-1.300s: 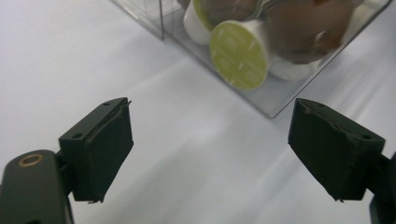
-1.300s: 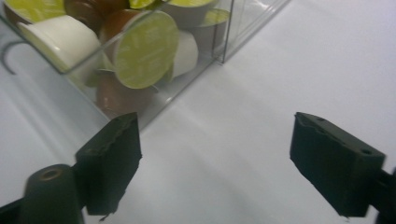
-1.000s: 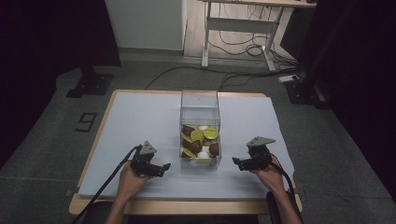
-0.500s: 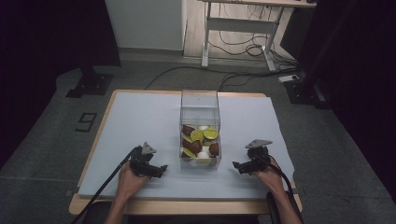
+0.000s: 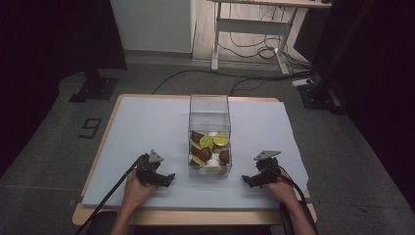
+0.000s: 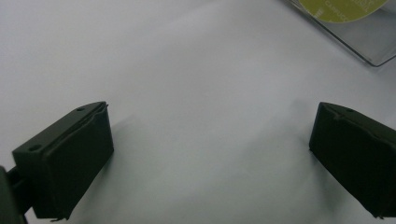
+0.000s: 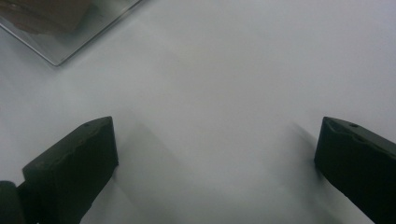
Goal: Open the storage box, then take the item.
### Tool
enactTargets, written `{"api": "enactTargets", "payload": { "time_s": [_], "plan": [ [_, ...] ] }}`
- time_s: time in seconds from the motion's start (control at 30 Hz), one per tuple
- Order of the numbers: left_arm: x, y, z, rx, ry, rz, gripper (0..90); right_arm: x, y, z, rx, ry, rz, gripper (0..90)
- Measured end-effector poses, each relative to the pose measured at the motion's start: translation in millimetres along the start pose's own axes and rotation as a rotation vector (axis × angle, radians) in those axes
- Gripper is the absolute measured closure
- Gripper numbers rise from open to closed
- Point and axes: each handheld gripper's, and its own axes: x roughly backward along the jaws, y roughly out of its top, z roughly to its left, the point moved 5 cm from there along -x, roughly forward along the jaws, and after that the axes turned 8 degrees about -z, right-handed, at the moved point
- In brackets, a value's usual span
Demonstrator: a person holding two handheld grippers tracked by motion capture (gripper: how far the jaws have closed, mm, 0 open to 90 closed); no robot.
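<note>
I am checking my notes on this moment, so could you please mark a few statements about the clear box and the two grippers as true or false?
1. The clear square plastic box holds green, brown and white capsules. True.
2. The left gripper grips a capsule. False: its jaws are open and empty.
3. The right gripper is inside the box. False: it rests beside it on the pale blue mat.
4. The box stands between both grippers. True.
</note>
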Motion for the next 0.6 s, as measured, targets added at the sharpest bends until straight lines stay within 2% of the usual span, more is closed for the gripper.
{"api": "enactTargets", "payload": {
  "time_s": [0.23, 0.5, 0.6],
  "plan": [
    [-0.1, 0.0, -0.1, 0.0, 0.0, 0.0, 0.0, 0.2, -0.4, -0.2, 0.002, 0.002, -0.007, 0.0],
    [-0.1, -0.1, 0.1, 0.001, 0.0, 0.001, 0.0, 0.1, 1.3, -0.8, 0.003, 0.006, 0.014, 0.0],
    [-0.1, -0.1, 0.1, 0.001, 0.0, 0.001, 0.0, 2.1, 2.4, -1.9, 0.017, -0.007, 0.024, 0.0]
  ]
}}
